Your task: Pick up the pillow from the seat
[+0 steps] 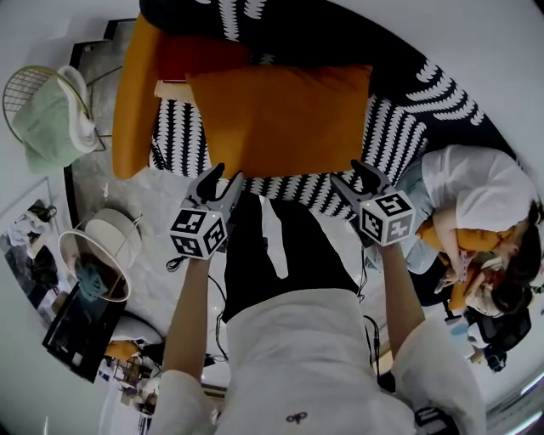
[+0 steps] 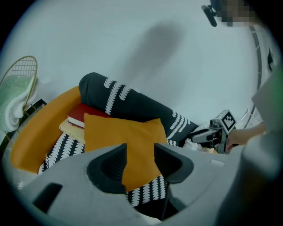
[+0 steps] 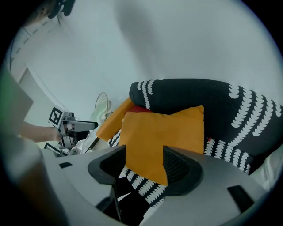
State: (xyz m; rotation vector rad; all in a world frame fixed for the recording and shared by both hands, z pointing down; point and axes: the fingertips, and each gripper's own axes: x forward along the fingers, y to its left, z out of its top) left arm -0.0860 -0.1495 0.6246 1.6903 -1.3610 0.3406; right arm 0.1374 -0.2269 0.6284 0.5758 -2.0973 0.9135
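Note:
An orange square pillow point(image 1: 280, 119) lies on the black-and-white patterned seat point(image 1: 387, 136) of an armchair. My left gripper point(image 1: 223, 180) hovers just short of the pillow's near left corner, jaws open with nothing between them. Off the near right corner, my right gripper point(image 1: 355, 176) is likewise open and empty. In the left gripper view the pillow point(image 2: 124, 141) shows through the gap of the left gripper point(image 2: 140, 152), apart from the pads. The right gripper view shows the pillow point(image 3: 163, 137) beyond the right gripper point(image 3: 144, 156) in the same way.
A long orange cushion point(image 1: 136, 93) lines the chair's left side, with a red book point(image 1: 200, 55) behind the pillow. The patterned backrest point(image 1: 280, 25) rises at the far side. A person point(image 1: 476, 212) sits on the floor at right. A wire basket with green cloth point(image 1: 47, 119) stands left.

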